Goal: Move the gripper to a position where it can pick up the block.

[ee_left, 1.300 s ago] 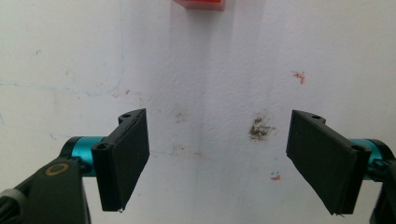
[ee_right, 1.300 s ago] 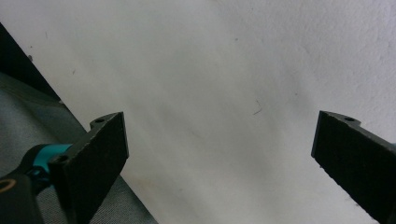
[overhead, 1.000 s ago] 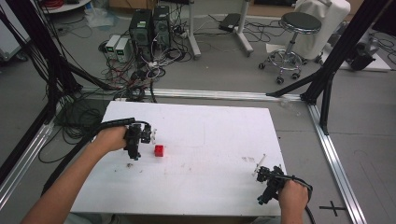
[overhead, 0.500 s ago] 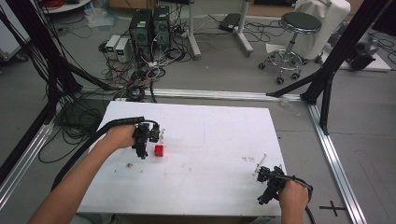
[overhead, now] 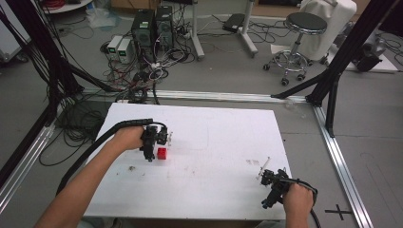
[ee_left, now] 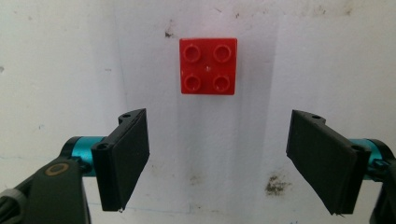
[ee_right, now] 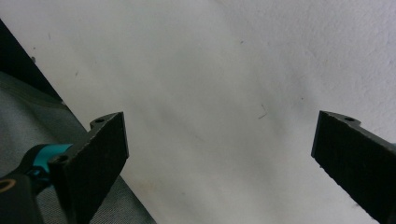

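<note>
Lying flat on the white table, studs up, a red brick sits just ahead of the left gripper, past the tips of its two black fingers and roughly on the line midway between them, touching neither. The jaws stand wide apart, released, with bare tabletop between them. The left gripper view brings out what the high view cannot: four round studs on the brick's top, a small pale mark at their centre, and dark smudges on the table surface near the right-hand finger. Any lettering on the studs is too small to read.

From the high view the red brick appears as a small block just beside the left gripper, on its right, in the left half of the table; the person's left hand grips the tool, with a thick black cable arching back off the table edge.

The right gripper is well apart from the brick, near the table's front right corner. Its view shows jaws spread wide, empty, over plain white surface, with the table edge and grey floor beside the left-hand finger. In the high view the right gripper is held by the right hand.
</note>
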`<action>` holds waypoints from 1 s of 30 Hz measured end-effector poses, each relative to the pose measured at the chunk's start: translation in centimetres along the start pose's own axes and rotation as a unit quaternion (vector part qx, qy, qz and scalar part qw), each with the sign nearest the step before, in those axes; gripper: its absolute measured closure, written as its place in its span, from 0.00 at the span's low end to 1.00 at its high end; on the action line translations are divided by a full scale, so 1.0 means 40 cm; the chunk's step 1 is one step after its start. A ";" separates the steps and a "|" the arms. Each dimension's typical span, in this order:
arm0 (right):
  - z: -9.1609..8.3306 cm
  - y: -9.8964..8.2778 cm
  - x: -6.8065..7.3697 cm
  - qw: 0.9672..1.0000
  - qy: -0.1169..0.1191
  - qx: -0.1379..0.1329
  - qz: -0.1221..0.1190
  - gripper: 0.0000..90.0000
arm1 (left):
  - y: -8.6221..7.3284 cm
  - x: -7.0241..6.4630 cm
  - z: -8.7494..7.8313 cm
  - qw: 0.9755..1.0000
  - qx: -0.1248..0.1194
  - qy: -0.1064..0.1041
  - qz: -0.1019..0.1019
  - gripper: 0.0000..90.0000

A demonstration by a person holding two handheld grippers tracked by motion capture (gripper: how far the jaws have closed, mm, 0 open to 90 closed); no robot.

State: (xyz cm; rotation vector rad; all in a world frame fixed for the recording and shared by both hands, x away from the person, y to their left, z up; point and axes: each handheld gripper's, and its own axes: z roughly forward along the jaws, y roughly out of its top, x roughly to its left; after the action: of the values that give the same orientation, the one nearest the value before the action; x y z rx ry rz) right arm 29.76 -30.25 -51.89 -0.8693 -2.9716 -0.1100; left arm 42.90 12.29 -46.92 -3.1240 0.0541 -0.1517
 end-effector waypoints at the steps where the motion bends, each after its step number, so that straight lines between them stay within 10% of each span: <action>1: -0.001 0.000 0.000 1.000 0.001 0.001 0.001 0.03 | 0.003 0.001 0.002 1.000 0.000 0.000 0.001 0.24; 30: 0.000 -0.006 -0.003 1.000 0.001 -0.001 -0.001 0.03 | 0.056 0.016 0.078 1.000 0.013 -0.028 0.003 0.24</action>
State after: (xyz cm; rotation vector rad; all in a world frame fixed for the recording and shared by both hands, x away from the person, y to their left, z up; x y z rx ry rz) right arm 29.72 -30.52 -51.89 -0.8658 -2.9720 -0.1136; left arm 43.78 10.06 -49.99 -3.0998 0.0611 -0.0639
